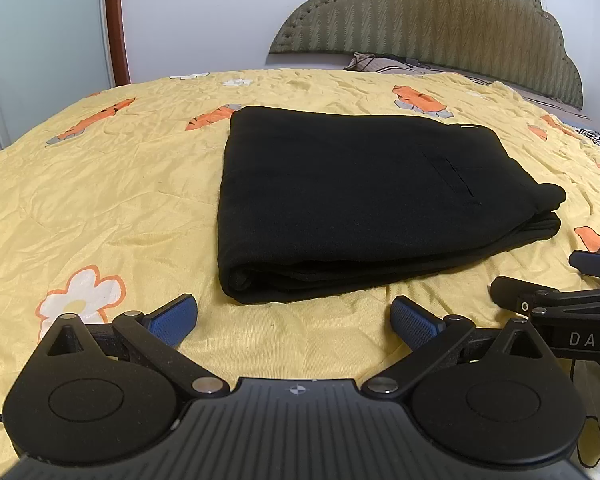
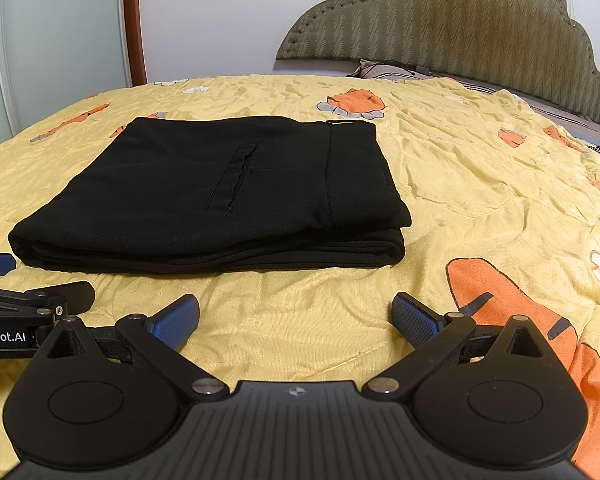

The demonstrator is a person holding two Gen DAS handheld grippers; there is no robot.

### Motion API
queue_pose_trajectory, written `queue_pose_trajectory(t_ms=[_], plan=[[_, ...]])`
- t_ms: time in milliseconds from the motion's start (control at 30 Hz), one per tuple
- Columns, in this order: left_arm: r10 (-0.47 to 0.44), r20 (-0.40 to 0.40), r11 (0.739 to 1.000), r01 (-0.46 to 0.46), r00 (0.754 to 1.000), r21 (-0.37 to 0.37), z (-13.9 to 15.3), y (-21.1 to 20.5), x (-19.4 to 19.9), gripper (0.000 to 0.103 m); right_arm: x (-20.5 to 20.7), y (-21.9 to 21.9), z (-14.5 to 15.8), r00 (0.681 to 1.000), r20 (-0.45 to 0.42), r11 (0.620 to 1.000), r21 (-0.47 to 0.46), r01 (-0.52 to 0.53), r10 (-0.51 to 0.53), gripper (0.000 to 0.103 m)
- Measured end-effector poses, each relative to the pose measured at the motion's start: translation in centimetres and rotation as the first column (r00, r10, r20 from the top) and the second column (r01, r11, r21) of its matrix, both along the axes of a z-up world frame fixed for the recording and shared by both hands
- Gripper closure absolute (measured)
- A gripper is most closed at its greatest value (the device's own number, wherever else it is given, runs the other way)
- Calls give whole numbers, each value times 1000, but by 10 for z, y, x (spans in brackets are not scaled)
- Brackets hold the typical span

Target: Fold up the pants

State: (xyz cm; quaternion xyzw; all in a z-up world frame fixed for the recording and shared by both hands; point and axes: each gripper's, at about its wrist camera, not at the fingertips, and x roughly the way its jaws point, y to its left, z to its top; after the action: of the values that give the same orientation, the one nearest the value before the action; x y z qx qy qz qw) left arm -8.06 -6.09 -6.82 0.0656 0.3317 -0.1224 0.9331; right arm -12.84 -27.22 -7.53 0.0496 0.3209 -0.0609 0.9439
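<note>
The black pants [image 1: 352, 200] lie folded into a thick rectangle on the yellow bedspread [image 1: 112, 200], back pocket facing up. In the right wrist view the pants [image 2: 220, 192] sit ahead and to the left. My left gripper [image 1: 294, 320] is open and empty, a little short of the stack's near folded edge. My right gripper [image 2: 296, 320] is open and empty, also short of the near edge. Each gripper shows at the side of the other's view: the right gripper [image 1: 540, 280] and the left gripper [image 2: 32, 280]. Neither touches the pants.
The bedspread [image 2: 480, 200] has orange carrot and white flower prints and is wrinkled. A padded green headboard [image 1: 440, 24] stands at the back right with a pillow [image 1: 384, 62] below it. A glass wardrobe door [image 1: 40, 40] with a brown frame stands at the back left.
</note>
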Motion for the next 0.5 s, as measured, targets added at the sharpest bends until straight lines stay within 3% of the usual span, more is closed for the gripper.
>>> queue_pose_trajectory(t_ms=[500], plan=[[0,0,1000,0,1000,0,0,0,0,0,0,0,0,1000,0,1000,-1,0,0,0]])
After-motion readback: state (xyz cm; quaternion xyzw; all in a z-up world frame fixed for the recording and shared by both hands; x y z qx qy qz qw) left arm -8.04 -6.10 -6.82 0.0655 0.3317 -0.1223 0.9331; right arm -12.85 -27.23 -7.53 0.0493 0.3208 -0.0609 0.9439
